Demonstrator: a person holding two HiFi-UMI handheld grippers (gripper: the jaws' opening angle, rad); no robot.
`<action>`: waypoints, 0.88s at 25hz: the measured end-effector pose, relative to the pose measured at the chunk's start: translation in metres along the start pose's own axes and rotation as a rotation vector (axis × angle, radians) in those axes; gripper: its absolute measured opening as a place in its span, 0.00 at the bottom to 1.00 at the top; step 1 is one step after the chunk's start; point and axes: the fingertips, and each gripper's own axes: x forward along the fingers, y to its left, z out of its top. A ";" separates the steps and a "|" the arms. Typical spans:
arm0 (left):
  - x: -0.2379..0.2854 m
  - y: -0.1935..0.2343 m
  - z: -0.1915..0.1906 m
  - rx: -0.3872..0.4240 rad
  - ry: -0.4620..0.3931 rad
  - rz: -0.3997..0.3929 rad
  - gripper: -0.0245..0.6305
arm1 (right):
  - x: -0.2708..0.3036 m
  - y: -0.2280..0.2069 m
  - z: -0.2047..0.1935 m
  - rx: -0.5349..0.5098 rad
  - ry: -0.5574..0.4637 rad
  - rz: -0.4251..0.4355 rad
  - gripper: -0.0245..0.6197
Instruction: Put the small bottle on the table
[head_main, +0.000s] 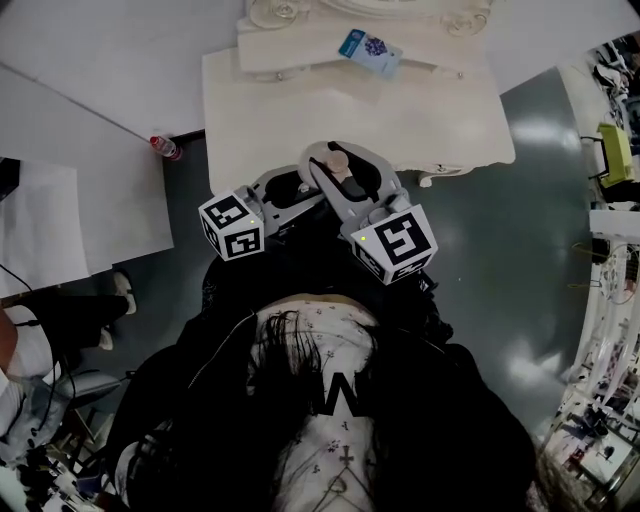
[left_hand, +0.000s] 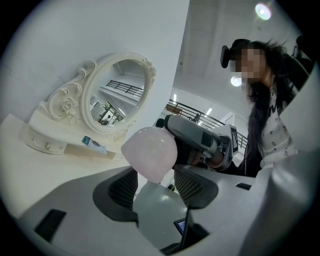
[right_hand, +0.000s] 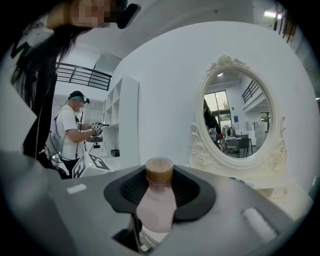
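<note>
No print here is clear enough to read. The blue-and-white packet is lying on the shelf of the cream dressing table, and its writing is too small. The cubes on both tongs are showing only black square markers, and a large white letter like a W is showing on the person's top.

The right gripper is pinching the small bottle, pink with a brown cap pointing away along the jaws. It is holding the bottle up at the table's front edge, not on it.

The left gripper is pressing its pads on a pale pink rounded thing; I cannot tell if this is the same bottle.

An oval mirror is standing behind. A red-capped bottle is lying on a white surface to the left. Another person is standing far off.
</note>
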 end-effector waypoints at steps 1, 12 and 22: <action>0.008 0.005 0.001 -0.004 -0.002 0.005 0.37 | 0.001 -0.009 -0.001 -0.004 0.005 0.009 0.26; 0.126 0.043 0.017 -0.061 -0.015 0.002 0.37 | -0.009 -0.134 -0.004 0.007 0.049 0.050 0.26; 0.197 0.073 0.006 -0.090 0.058 0.037 0.37 | -0.019 -0.215 -0.028 0.093 0.065 0.047 0.26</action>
